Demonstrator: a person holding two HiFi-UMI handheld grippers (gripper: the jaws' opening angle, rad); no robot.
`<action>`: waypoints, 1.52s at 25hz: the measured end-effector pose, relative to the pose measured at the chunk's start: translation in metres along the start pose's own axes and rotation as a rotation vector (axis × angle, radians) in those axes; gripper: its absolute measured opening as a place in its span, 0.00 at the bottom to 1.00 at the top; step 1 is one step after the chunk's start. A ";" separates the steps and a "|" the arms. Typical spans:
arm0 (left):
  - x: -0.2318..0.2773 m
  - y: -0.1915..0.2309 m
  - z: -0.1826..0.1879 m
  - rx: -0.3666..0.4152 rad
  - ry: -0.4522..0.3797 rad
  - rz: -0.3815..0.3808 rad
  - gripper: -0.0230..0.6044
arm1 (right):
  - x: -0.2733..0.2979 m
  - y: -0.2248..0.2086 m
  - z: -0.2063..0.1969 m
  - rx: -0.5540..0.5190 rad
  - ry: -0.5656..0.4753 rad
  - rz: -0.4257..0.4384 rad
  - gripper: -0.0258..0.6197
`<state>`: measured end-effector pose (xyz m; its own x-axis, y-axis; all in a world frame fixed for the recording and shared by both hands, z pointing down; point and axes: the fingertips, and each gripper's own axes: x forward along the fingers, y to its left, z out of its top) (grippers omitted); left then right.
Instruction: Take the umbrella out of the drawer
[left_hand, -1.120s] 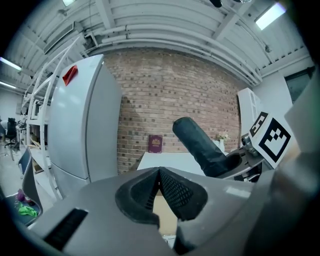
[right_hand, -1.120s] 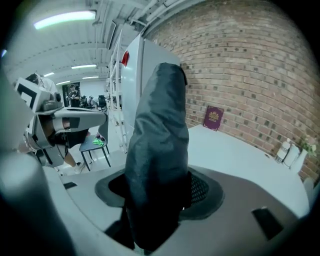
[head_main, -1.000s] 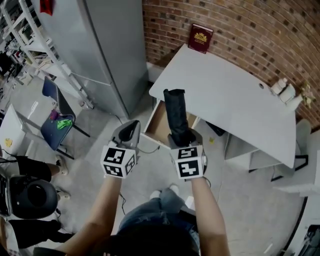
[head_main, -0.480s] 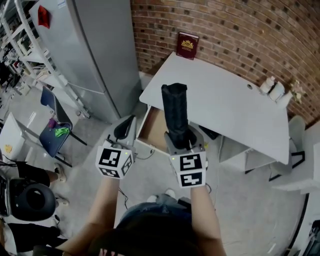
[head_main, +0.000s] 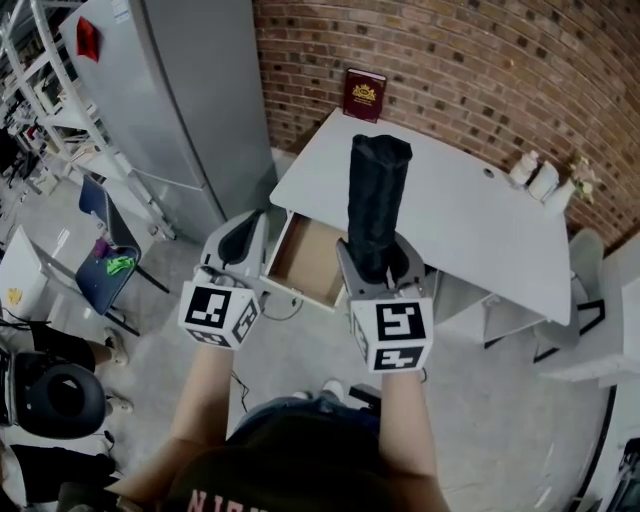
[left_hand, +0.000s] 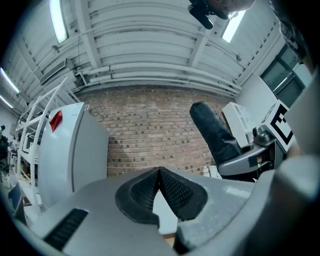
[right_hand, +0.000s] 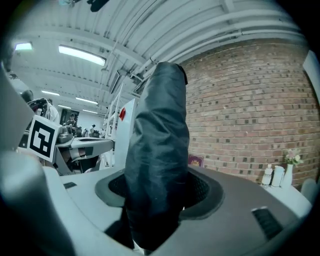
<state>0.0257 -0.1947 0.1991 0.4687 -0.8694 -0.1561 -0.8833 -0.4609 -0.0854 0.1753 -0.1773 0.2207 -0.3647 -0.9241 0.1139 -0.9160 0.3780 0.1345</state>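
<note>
Over the near-left end of the white desk (head_main: 480, 220), the right gripper (head_main: 378, 268) has its jaws clamped on the lower end of the folded black umbrella (head_main: 378, 190), pinching it from both sides. The umbrella is in its sleeve and sticks up out of the jaws, leaning a bit toward the far side. It's fully clear of the drawer, up in the air over the desk edge. The right gripper view backs this up: dark fabric fills the whole gap between the two pads and touches both.

The drawer (head_main: 300, 262) hangs open under the left end of the desk, pulled out toward the near side, and its brown wooden bottom shows.

The left gripper (head_main: 240, 238) hovers just left of the drawer, near the right one but not touching it. Its own view shows the jaws pressed together, ribbed pads meeting at the tips, holding nothing.

Other stuff around:
- a dark red book (head_main: 364, 95) stands at the far edge of the desk, leaning on the brick wall (head_main: 450, 60)
- a few small white bottles (head_main: 535, 178) sit at the far right corner, right by the wall
- a big grey cabinet (head_main: 190, 100) stands to the left of the desk
- a blue chair (head_main: 105, 268) sits further left with something green on the seat
</note>
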 end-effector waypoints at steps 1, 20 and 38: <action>-0.001 0.001 0.005 0.003 -0.009 0.002 0.03 | -0.002 -0.003 0.006 -0.010 -0.017 -0.009 0.43; -0.004 0.002 0.042 0.056 -0.108 -0.021 0.03 | -0.036 -0.022 0.051 -0.066 -0.188 -0.084 0.43; 0.001 -0.010 0.039 0.069 -0.093 -0.049 0.03 | -0.034 -0.022 0.034 -0.078 -0.145 -0.077 0.43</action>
<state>0.0350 -0.1838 0.1618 0.5124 -0.8244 -0.2404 -0.8586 -0.4862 -0.1627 0.2025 -0.1559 0.1801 -0.3198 -0.9465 -0.0424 -0.9283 0.3041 0.2138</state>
